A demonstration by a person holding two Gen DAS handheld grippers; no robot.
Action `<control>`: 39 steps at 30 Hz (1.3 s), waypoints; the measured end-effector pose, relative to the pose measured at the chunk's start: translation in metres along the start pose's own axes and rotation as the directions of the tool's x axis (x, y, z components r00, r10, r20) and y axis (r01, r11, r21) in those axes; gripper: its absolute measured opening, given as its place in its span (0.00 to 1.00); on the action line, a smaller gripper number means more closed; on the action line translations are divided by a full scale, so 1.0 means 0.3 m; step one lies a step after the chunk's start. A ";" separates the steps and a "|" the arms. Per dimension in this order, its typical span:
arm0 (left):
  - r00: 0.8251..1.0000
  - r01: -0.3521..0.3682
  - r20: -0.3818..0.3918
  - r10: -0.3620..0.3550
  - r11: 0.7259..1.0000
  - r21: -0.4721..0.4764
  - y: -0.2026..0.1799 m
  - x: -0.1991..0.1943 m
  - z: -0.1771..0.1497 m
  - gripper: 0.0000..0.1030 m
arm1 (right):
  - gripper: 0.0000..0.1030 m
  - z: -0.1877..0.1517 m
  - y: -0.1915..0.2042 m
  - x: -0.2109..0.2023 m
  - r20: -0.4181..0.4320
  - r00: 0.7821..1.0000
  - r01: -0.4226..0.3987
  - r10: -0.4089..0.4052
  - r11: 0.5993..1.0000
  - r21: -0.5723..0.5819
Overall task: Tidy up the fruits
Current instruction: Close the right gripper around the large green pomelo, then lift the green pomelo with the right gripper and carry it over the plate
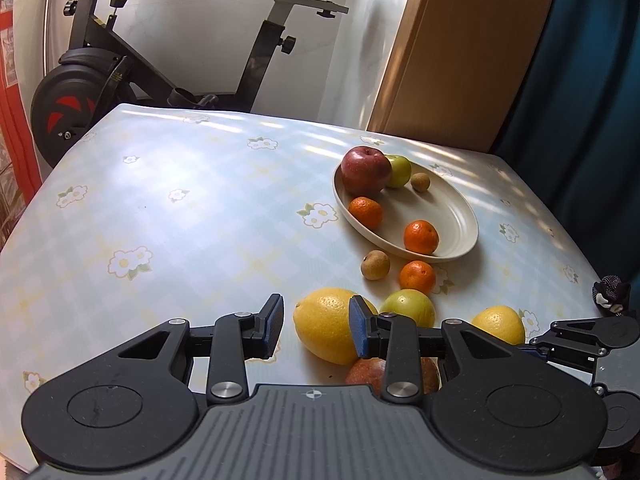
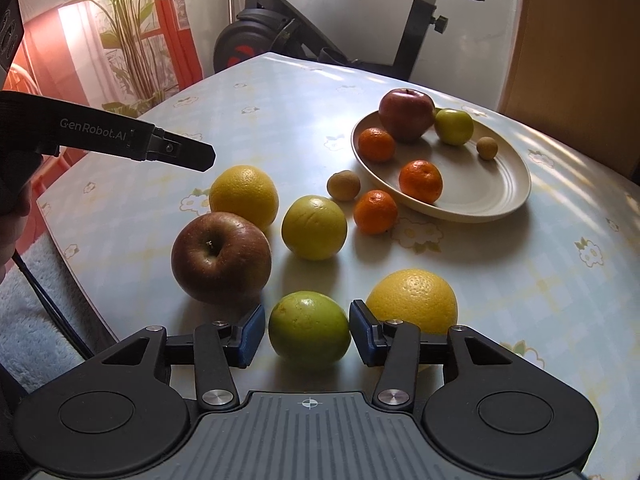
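A cream oval plate (image 2: 500, 196) (image 1: 460, 216) holds a red apple (image 2: 406, 114), a small green apple (image 2: 454, 126), two tangerines and a small brown fruit. Loose on the table lie a red apple (image 2: 220, 258), a yellow orange (image 2: 244, 196), a yellow-green fruit (image 2: 314, 228), a tangerine (image 2: 375, 212), a small brown fruit (image 2: 343, 185) and a large yellow orange (image 2: 412, 300). My right gripper (image 2: 307, 334) is open with a green fruit (image 2: 309, 330) between its pads. My left gripper (image 1: 316, 330) is open beside a yellow orange (image 1: 324, 326).
The table has a pale blue flowered cloth (image 1: 160, 208). An exercise bike (image 1: 120, 64) stands behind the far edge. A wooden panel (image 1: 460, 52) and a dark curtain stand at the right. My left gripper also shows in the right wrist view (image 2: 176, 152).
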State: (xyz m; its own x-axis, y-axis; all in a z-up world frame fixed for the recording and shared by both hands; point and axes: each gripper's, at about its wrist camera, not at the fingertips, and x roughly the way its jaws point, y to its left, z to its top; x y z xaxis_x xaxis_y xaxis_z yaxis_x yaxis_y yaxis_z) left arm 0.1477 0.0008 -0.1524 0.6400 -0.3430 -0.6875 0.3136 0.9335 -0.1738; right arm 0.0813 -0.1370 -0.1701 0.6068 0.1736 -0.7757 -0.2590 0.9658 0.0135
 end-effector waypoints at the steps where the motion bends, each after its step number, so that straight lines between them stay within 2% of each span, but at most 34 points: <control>1: 1.000 0.000 0.000 0.000 1.000 -0.001 0.000 0.000 0.000 0.37 | 0.44 -0.003 0.002 0.002 -0.011 1.000 0.011 -0.011 1.000 -0.004; 5: 1.000 0.004 -0.003 -0.004 1.000 -0.004 0.003 0.001 0.000 0.37 | 0.43 -0.022 -0.007 0.014 -0.047 0.998 0.035 -0.035 0.999 0.007; 12: 1.000 0.007 -0.008 -0.007 1.000 -0.005 0.001 0.006 -0.002 0.37 | 0.40 -0.023 -0.030 0.016 -0.027 1.000 0.011 -0.010 0.999 0.045; 21: 0.999 0.048 -0.005 -0.048 0.999 -0.005 0.009 0.016 0.046 0.37 | 0.40 0.047 -0.093 -0.073 0.105 0.994 -0.029 0.019 0.995 0.095; 28: 0.998 0.067 0.011 -0.068 0.997 0.039 -0.009 0.044 0.146 0.36 | 0.40 0.142 -0.185 -0.118 0.184 0.982 0.009 -0.027 0.995 0.095; 35: 0.994 0.080 0.074 -0.084 0.995 0.061 -0.025 0.038 0.293 0.36 | 0.40 0.241 -0.289 -0.156 0.267 0.960 0.054 -0.080 0.993 0.104; 39: 0.993 0.118 -0.020 -0.116 0.985 0.125 -0.065 0.144 0.304 0.36 | 0.40 0.262 -0.341 -0.119 0.269 0.957 0.080 -0.106 0.991 0.108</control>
State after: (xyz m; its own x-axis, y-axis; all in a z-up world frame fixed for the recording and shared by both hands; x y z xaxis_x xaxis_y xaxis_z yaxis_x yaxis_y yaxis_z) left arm 0.2333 -0.0417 -0.1145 0.5848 -0.4473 -0.6767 0.4722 0.8660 -0.1643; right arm 0.1452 -0.2268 -0.0942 0.8103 0.1155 -0.5745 -0.1272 0.9917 0.0199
